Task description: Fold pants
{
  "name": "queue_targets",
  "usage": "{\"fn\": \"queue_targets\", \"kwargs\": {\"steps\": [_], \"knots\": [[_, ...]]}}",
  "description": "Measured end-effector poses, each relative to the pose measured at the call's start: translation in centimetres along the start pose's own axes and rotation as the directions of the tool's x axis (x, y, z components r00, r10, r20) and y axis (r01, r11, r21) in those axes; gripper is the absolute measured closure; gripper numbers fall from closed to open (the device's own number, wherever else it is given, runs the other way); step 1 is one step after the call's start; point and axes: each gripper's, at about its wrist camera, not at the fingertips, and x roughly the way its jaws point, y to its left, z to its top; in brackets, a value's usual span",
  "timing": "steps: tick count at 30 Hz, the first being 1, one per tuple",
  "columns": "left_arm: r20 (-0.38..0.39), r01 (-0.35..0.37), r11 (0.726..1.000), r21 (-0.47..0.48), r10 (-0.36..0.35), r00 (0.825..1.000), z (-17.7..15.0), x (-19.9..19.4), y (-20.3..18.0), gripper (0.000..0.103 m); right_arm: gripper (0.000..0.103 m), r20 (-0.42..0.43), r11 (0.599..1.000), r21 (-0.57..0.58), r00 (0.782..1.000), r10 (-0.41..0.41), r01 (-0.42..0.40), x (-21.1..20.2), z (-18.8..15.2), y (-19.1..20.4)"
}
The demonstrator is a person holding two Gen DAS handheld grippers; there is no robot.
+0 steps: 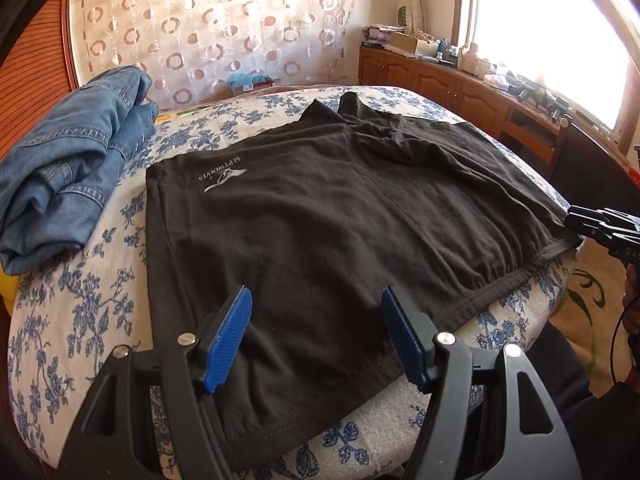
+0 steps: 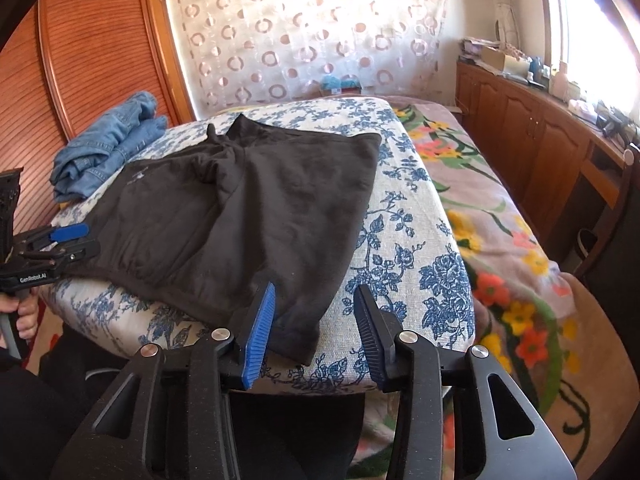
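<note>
From the left wrist view, the left tool (image 1: 316, 324) hangs over the near edge of the black pants (image 1: 320, 216), its blue-padded fingers (image 1: 228, 340) standing well apart with nothing gripped; the dark cloth shows in the gap between them. The pants lie spread, partly folded, on a cushion with a blue floral cover (image 1: 80, 300), and a white logo (image 1: 224, 176) sits on the left part of the fabric. Folded blue jeans (image 1: 68, 184) rest on the far left of the cushion, just beside the pants but not on them. At the right edge of this view the right tool (image 1: 576, 220) reaches in to the near right corner of the pants; whether it touches the hem cannot be told here. A wooden cabinet (image 1: 460, 88) under a bright window runs along the far right, and a curtain with ring patterns (image 1: 208, 28) hangs at the back.

From the right wrist view, the right tool (image 2: 316, 320) has its fingers apart, empty, with the near right corner of the pants (image 2: 240, 208) lying below the gap and the left pad. The left tool (image 2: 64, 236) appears at the left edge, at the near left side of the pants, held by a hand (image 2: 24, 316). The jeans (image 2: 108, 144) lie far left. To the right of the floral cover (image 2: 412, 232) a blanket with bright flowers (image 2: 500, 216) covers the bed.
</note>
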Motion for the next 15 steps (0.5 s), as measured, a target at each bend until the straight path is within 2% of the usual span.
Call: {"fn": "queue_targets", "kwargs": {"steps": [8,10,12,15], "knots": [[0.014,-0.003,1.0,-0.018,0.003,1.0,-0.4,0.2,0.2,0.036,0.067,-0.032,1.0,0.001,0.999,0.004,-0.004,0.5,-0.5,0.3],[0.014,-0.008,1.0,-0.013,0.008,1.0,-0.3,0.2,0.1,0.036,0.074,-0.036,1.0,-0.008,0.999,0.01,-0.01,0.5,-0.5,0.6],[0.013,-0.007,1.0,-0.014,0.007,1.0,-0.3,0.2,0.1,0.036,0.089,-0.046,0.999,-0.019,0.999,0.024,-0.025,0.7,-0.5,0.9],[0.008,-0.002,1.0,-0.017,0.002,1.0,-0.3,0.1,0.2,0.036,0.097,-0.044,0.999,-0.031,0.999,0.025,-0.027,0.7,-0.2,1.1]]}}
